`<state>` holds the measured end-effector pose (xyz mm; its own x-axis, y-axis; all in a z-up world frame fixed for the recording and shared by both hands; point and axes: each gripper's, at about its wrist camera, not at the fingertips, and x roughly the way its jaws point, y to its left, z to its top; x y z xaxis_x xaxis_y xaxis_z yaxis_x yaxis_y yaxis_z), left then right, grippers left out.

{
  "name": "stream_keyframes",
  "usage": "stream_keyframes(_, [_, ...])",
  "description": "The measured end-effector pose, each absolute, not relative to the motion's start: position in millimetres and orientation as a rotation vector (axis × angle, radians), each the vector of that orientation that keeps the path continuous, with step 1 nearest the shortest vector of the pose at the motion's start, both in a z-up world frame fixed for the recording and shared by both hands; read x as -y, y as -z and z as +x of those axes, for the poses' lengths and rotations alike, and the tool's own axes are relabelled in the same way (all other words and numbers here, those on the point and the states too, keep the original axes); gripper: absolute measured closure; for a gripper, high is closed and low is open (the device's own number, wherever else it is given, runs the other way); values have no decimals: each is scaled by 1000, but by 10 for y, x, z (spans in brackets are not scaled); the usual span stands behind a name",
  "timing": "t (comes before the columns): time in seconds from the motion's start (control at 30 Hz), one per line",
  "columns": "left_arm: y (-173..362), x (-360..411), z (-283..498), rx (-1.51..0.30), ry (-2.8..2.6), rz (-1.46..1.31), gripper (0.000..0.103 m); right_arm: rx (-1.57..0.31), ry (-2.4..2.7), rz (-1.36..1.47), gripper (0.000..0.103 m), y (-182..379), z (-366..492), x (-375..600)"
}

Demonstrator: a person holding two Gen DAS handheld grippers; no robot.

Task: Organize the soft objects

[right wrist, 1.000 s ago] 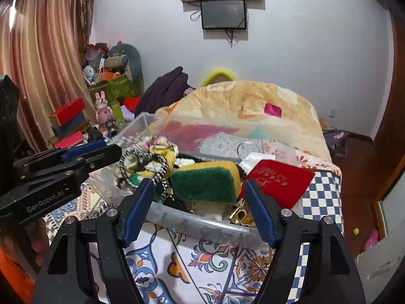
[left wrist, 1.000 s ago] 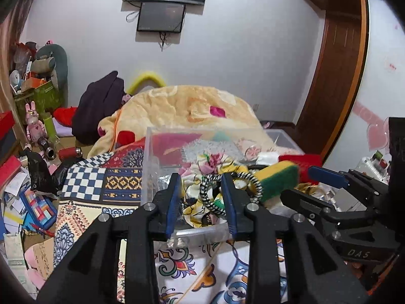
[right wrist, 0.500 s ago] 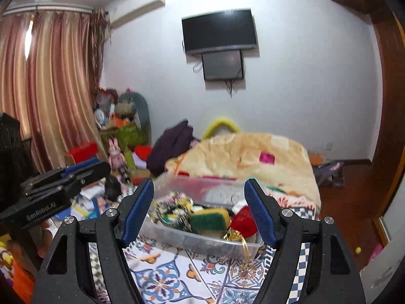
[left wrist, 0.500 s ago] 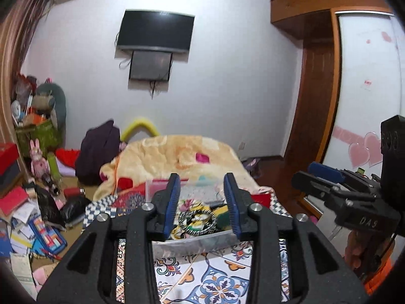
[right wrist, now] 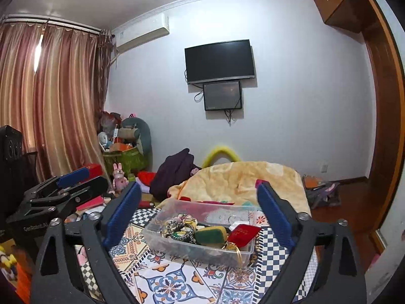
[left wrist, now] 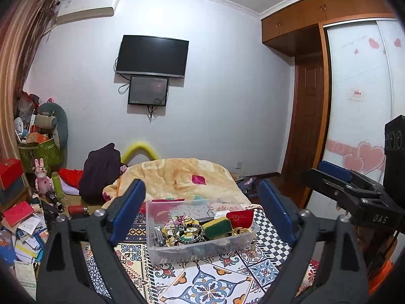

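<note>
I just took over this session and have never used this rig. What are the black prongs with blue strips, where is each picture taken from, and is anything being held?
They are two handheld grippers, one in each of a person's hands; no robot arm. Each carries a fisheye camera looking forward along its two fingers. In the left wrist view, the left gripper frames the scene; the right gripper does so in its own view. Both are open and hold nothing. Ahead, on a patterned cloth, stands a clear plastic bin holding a floral scrunchie, a green-and-yellow sponge and a red pouch. Behind it lies a peach blanket.
</note>
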<state>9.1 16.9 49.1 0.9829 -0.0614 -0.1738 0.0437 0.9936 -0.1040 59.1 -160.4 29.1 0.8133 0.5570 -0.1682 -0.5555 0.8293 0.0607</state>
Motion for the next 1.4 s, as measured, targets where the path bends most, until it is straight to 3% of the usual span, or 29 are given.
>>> stream_keyframes(0.07, [-488, -164, 75, -174, 46, -94, 4, -171, -587, 10, 0, -277, 581, 1609])
stream_keyframes(1.4, [-440, -116, 11, -180, 25, -76, 1, -189, -599, 36, 0, -201, 474, 1735])
